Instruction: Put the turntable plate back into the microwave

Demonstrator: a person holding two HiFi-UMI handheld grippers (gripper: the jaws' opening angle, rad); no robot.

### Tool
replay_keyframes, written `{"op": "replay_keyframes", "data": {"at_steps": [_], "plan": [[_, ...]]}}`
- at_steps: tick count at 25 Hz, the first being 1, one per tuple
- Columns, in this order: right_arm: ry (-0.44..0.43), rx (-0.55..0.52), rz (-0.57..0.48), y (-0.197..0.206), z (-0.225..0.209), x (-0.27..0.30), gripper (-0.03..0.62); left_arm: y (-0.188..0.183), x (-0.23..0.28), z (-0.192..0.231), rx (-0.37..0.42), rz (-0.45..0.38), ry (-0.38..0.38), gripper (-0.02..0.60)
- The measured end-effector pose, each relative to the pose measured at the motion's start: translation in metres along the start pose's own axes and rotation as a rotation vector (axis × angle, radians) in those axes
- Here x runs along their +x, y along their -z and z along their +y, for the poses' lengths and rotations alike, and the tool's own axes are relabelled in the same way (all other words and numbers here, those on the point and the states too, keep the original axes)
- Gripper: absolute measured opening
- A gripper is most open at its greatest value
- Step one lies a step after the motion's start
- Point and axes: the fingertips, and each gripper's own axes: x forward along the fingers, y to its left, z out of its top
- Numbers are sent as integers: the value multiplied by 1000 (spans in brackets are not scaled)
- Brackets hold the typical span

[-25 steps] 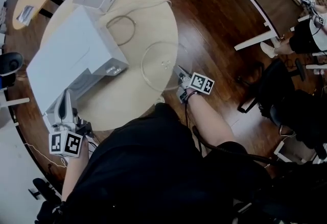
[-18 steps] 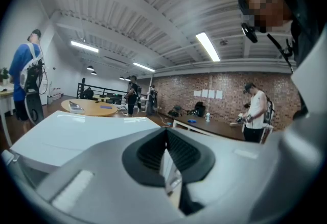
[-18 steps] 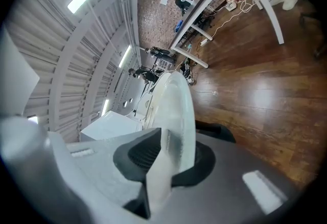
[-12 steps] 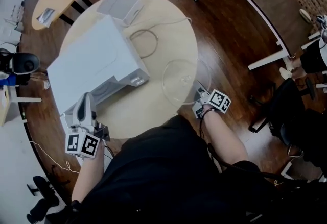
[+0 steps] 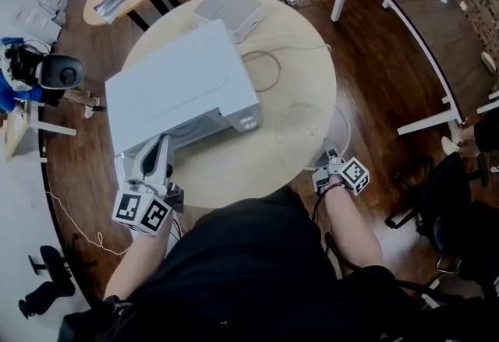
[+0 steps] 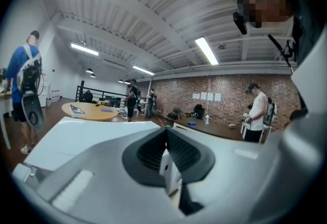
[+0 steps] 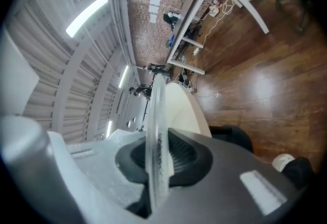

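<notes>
Wood floor (image 5: 374, 60), round table (image 5: 257, 169) (microwave (image 5: 175, 87) atop); right gripper (image 5: 331, 156) fingers, just closing, pinch turntable plate (image 5: 309, 132); left gripper (image 5: 157, 144) fingers grip its door (image 6: 164, 166).

The right gripper's (image 7: 156, 163) jaws, just closing, pinch the clear turntable plate (image 7: 155, 116) seen edge-on
</notes>
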Motion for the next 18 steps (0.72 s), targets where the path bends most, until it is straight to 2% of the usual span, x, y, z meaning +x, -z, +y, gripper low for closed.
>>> {"op": "replay_keyframes", "data": {"at_steps": [5,18], "plan": [[3,79,-69,6,6,-11,25,1,-26,8,7,8,0,3],[-76,144,-209,2,67,-19,25,10,-70,36,-28,-16,-45,3]]}}
